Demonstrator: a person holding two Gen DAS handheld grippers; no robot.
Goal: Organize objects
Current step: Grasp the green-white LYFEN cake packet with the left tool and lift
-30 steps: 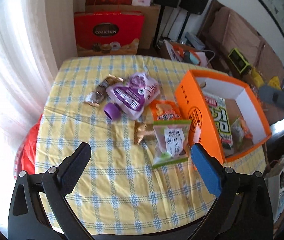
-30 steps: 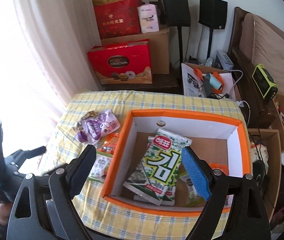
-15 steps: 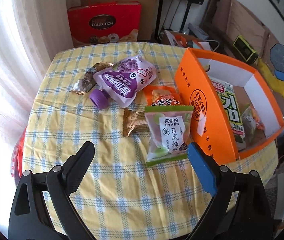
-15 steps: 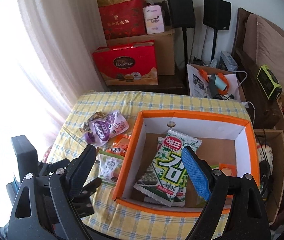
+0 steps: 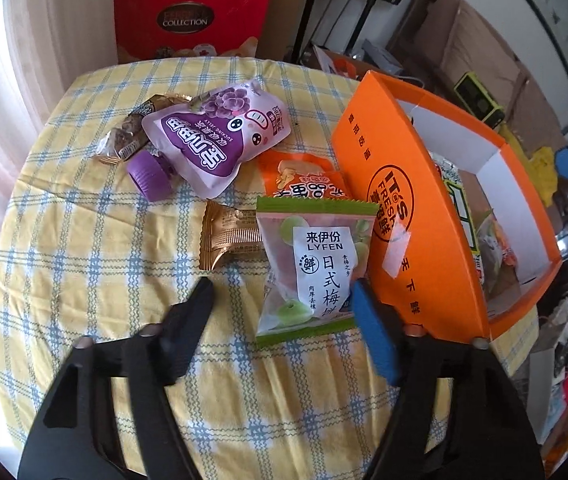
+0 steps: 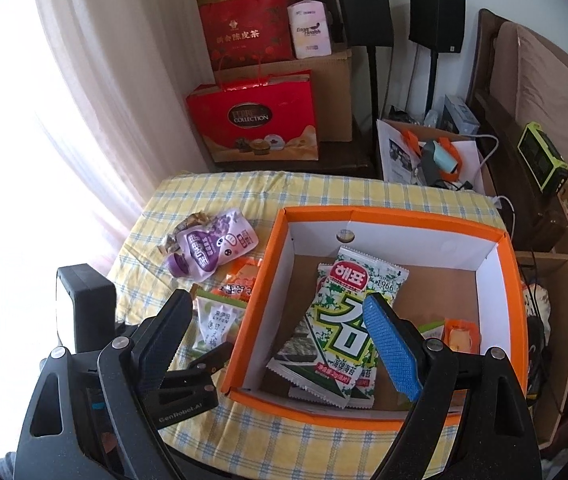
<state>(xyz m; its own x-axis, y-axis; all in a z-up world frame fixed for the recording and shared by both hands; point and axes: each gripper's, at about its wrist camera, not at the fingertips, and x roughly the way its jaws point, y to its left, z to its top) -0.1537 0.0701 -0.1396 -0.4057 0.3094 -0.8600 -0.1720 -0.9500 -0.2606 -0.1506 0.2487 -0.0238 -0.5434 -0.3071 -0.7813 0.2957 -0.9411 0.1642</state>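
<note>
left tool (image 5: 280,292) closing — plum packet (image 5: 315,268) between, box wall (image 5: 407,232) beside

Five snack packs are seen on the table — one purple pouch (image 5: 216,140), one brown pack (image 5: 130,136), one gold pack (image 5: 230,240), one orange pack (image 5: 303,178), one green pack (image 5: 315,268). One orange box (image 6: 256,300) is counted — two seaweed packs (image 6: 347,320) can be made out in it.
</note>
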